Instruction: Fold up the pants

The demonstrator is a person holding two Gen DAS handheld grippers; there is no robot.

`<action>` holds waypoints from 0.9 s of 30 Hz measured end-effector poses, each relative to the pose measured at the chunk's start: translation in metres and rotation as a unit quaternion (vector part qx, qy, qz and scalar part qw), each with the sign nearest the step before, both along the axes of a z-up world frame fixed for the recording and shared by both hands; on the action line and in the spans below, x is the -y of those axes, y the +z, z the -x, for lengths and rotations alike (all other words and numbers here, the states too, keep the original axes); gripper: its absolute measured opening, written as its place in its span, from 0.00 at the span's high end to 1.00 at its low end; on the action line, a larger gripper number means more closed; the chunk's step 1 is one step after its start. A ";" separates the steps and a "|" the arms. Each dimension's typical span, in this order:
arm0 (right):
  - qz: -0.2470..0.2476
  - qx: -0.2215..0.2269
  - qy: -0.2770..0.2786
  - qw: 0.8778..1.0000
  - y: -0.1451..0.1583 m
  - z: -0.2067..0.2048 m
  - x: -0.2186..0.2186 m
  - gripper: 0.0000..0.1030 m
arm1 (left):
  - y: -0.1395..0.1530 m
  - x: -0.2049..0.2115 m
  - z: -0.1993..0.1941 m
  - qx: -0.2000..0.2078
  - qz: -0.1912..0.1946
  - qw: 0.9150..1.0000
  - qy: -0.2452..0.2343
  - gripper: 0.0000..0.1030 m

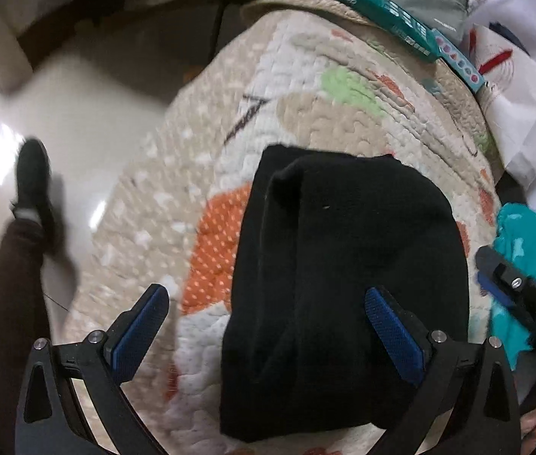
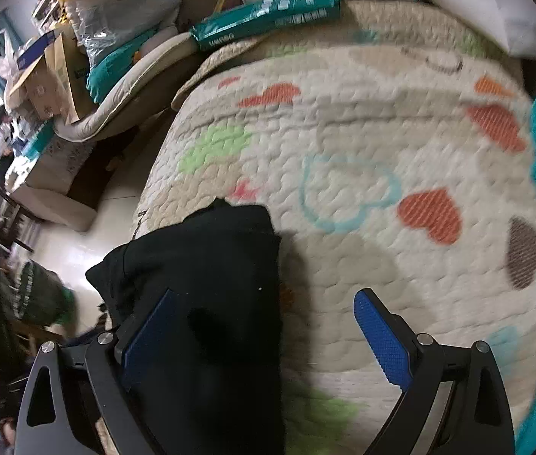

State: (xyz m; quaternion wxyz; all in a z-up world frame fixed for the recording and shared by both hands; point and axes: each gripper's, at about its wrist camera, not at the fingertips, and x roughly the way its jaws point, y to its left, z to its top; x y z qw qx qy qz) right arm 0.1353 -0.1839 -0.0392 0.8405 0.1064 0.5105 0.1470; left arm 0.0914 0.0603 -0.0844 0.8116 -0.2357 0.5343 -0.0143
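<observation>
The black pants (image 1: pixel 344 284) lie folded in a compact block on the patterned quilt (image 1: pixel 306 113). My left gripper (image 1: pixel 268 326) is open and hovers above the pants' left side, holding nothing. In the right wrist view the pants (image 2: pixel 211 303) lie at lower left on the quilt (image 2: pixel 344 151). My right gripper (image 2: pixel 264 333) is open above the pants' right edge, its left finger over the black cloth. The right gripper's body (image 1: pixel 522 295) shows at the right edge of the left wrist view.
A teal cloth (image 1: pixel 522 235) lies at the quilt's right edge. Teal packages (image 2: pixel 268 15) and a white pillow (image 2: pixel 488 11) line the far side. The glossy floor (image 1: pixel 78 113) and the person's leg and shoe (image 1: pixel 33 178) are to the left. Cluttered boxes (image 2: pixel 52 76) stand far left.
</observation>
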 end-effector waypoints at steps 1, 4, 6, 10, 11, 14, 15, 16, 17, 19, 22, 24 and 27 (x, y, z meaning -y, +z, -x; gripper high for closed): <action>-0.002 -0.003 0.005 1.000 -0.004 0.000 -0.002 0.05 | -0.003 -0.001 0.000 0.000 0.010 1.000 0.002 0.00; -0.010 -0.009 0.011 1.000 -0.015 -0.002 -0.005 0.05 | -0.012 -0.007 0.002 -0.003 0.043 0.999 0.007 0.00; -0.025 -0.015 0.009 1.000 -0.019 -0.004 -0.004 0.05 | -0.013 -0.006 0.003 0.002 0.045 0.999 0.007 0.00; -0.066 -0.032 0.000 0.997 -0.031 -0.014 0.001 0.04 | -0.014 -0.004 0.006 0.010 0.043 0.999 0.008 0.00; -0.076 -0.036 -0.001 0.996 -0.033 -0.017 0.002 0.04 | -0.014 -0.006 0.007 0.011 0.045 0.999 0.013 0.00; -0.122 -0.053 -0.001 0.991 -0.045 -0.026 0.002 0.04 | -0.011 0.001 0.005 0.005 0.025 1.000 0.004 0.00; -0.139 -0.061 0.006 0.988 -0.048 -0.028 0.000 0.14 | -0.010 0.004 0.004 0.007 0.017 1.000 0.003 0.03; -0.162 -0.070 0.021 0.984 -0.048 -0.029 -0.005 0.26 | -0.008 0.006 0.006 0.010 0.008 1.000 0.002 0.08; -0.160 -0.070 0.028 0.984 -0.044 -0.027 -0.009 0.39 | -0.004 0.010 0.008 0.020 0.000 1.000 -0.007 0.16; -0.138 -0.051 0.056 0.988 -0.027 -0.021 -0.021 0.52 | 0.003 0.016 0.009 0.035 0.017 0.999 -0.035 0.50; -0.113 -0.025 0.087 0.989 -0.001 -0.012 -0.035 0.70 | 0.013 0.024 0.009 0.043 -0.005 0.998 -0.050 0.59; -0.097 -0.009 0.100 0.990 0.012 -0.006 -0.043 0.74 | 0.013 0.021 0.007 0.041 0.007 0.998 -0.045 0.61; -0.085 0.011 0.108 0.990 0.027 -0.002 -0.050 0.75 | 0.018 0.015 0.002 0.044 0.030 0.998 -0.044 0.65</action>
